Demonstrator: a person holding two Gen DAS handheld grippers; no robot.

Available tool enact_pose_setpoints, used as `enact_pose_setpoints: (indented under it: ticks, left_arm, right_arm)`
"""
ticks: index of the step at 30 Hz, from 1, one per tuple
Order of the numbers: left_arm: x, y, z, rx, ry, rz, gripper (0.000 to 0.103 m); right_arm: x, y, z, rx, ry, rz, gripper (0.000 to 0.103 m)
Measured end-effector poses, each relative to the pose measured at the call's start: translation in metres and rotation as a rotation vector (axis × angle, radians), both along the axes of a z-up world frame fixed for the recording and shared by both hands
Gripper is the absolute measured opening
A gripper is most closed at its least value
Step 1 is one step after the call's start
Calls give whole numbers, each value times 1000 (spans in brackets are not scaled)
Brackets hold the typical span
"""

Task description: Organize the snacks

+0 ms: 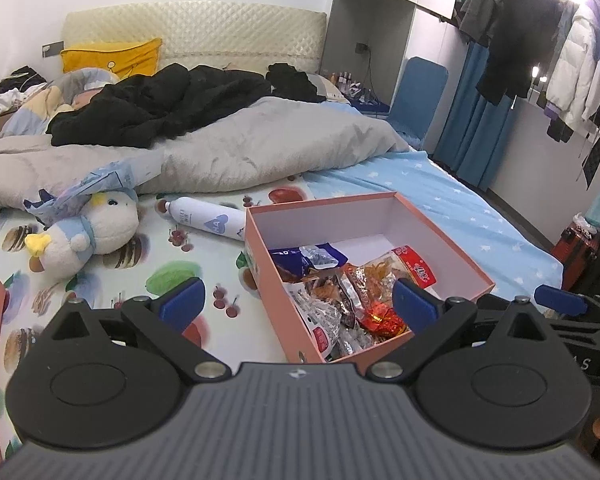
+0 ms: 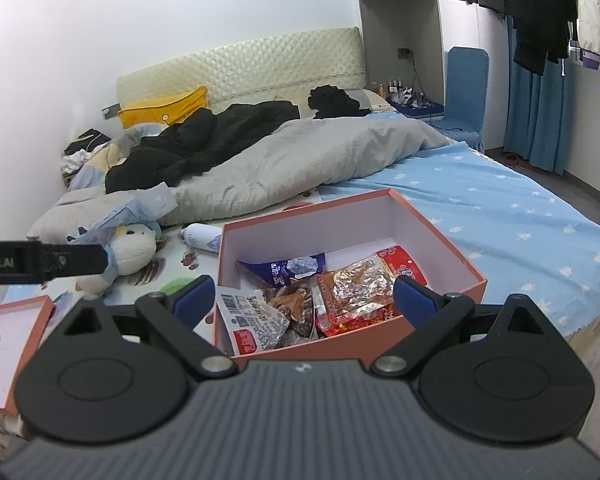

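A salmon-pink cardboard box [image 1: 440, 232] stands open on the bed, with several snack packets [image 1: 340, 292] piled in its near half. It also shows in the right wrist view [image 2: 432, 232] with the snack packets [image 2: 332, 292]. My left gripper [image 1: 298, 304] is open and empty, hovering just short of the box's near left corner. My right gripper [image 2: 304, 296] is open and empty above the box's near edge. The right gripper's fingertip [image 1: 560, 299] shows at the right of the left wrist view. The box lid [image 2: 20, 336] lies upturned at the left.
A plush toy [image 1: 88, 232] and a white bottle [image 1: 208, 220] lie on the fruit-print sheet left of the box. A grey duvet [image 1: 240, 148] and black clothes [image 1: 160, 100] cover the far bed. Hanging clothes and a blue chair [image 1: 416, 96] stand at the right.
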State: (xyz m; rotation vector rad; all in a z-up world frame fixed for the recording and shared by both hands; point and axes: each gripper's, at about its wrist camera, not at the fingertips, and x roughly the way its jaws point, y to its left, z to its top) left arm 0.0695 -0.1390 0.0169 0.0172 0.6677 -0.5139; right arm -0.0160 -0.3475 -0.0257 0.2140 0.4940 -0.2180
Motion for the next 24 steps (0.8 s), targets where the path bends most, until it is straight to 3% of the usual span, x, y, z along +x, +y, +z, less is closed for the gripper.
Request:
enact_pose_setpoints:
  ticks: [24]
  left_arm:
    - [6,-1,4,4,3,14,102]
  right_arm:
    - [-1,-1,2,14,6,-6,97]
